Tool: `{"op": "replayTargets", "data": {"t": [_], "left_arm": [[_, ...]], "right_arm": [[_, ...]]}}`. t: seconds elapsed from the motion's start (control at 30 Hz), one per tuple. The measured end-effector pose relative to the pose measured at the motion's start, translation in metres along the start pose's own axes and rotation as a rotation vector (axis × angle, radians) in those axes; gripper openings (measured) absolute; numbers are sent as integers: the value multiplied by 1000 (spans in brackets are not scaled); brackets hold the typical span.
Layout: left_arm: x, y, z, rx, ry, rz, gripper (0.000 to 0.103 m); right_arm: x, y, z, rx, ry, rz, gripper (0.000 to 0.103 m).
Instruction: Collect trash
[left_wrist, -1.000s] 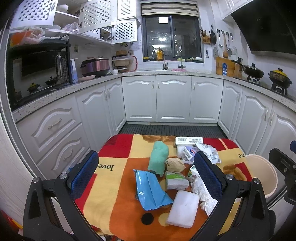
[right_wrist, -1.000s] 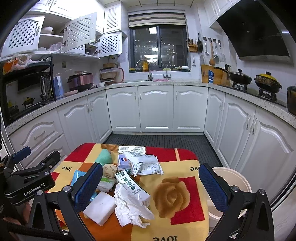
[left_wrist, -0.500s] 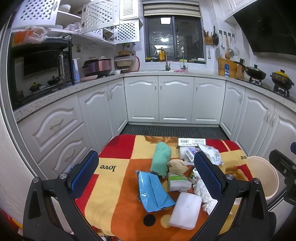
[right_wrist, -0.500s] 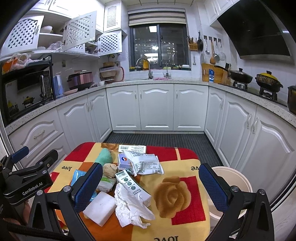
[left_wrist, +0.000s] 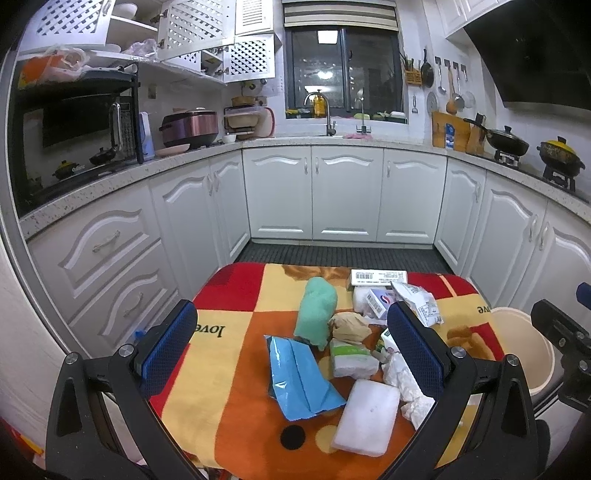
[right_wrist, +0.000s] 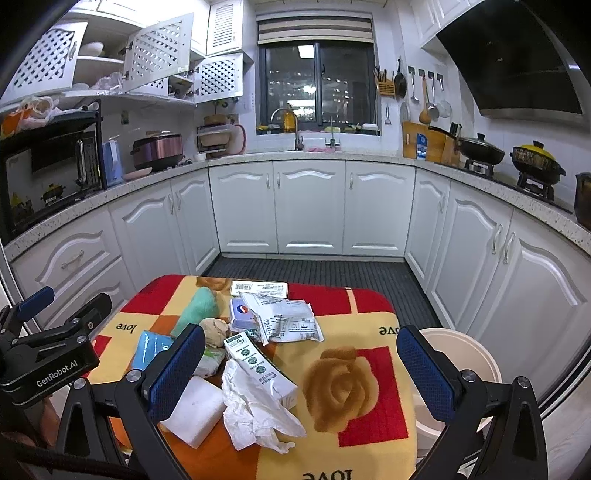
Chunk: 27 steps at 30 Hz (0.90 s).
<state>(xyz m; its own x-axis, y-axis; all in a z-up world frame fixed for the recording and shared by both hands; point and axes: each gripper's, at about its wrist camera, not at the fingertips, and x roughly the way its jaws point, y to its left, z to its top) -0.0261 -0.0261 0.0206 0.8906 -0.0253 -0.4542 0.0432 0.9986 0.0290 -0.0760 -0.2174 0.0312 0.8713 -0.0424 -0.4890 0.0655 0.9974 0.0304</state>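
Note:
A pile of trash lies on a table with a red, yellow and orange cloth (left_wrist: 236, 354). It holds a blue plastic bag (left_wrist: 299, 376), a green cloth roll (left_wrist: 317, 312), a white foam block (left_wrist: 367, 417), crumpled white tissue (right_wrist: 255, 406), a green-and-white carton (right_wrist: 260, 369), a white printed wrapper (right_wrist: 284, 319) and a brown paper ball (left_wrist: 349, 326). A cream bin (right_wrist: 461, 365) stands on the floor right of the table. My left gripper (left_wrist: 291, 350) is open, above the table's near left. My right gripper (right_wrist: 301, 373) is open, above the near right.
White kitchen cabinets (left_wrist: 343, 192) ring the room, with a dark mat (left_wrist: 343, 254) on the floor beyond the table. Counters carry a rice cooker (left_wrist: 188, 127), a microwave (left_wrist: 70, 125) and pots (right_wrist: 537, 158). The left gripper's body (right_wrist: 48, 354) shows at the right wrist view's left edge.
The left gripper has tilted up and drawn back a little, so the trash sits slightly lower in its view. The right gripper has barely moved. Both stay open.

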Motion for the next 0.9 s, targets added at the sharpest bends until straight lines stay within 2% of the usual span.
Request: {"op": "replayTargets", "data": {"t": [0.6, 0.73, 0.9], "left_arm": [[4, -5, -6, 4, 19, 7, 102], [5, -4, -5, 5, 17, 12, 102], [8, -4, -7, 4, 22, 17, 102]], "right_arm": [[9, -1, -2, -10, 37, -5, 103], [15, -5, -4, 16, 73, 26, 103], [18, -5, -6, 12, 90, 15, 103]]}}
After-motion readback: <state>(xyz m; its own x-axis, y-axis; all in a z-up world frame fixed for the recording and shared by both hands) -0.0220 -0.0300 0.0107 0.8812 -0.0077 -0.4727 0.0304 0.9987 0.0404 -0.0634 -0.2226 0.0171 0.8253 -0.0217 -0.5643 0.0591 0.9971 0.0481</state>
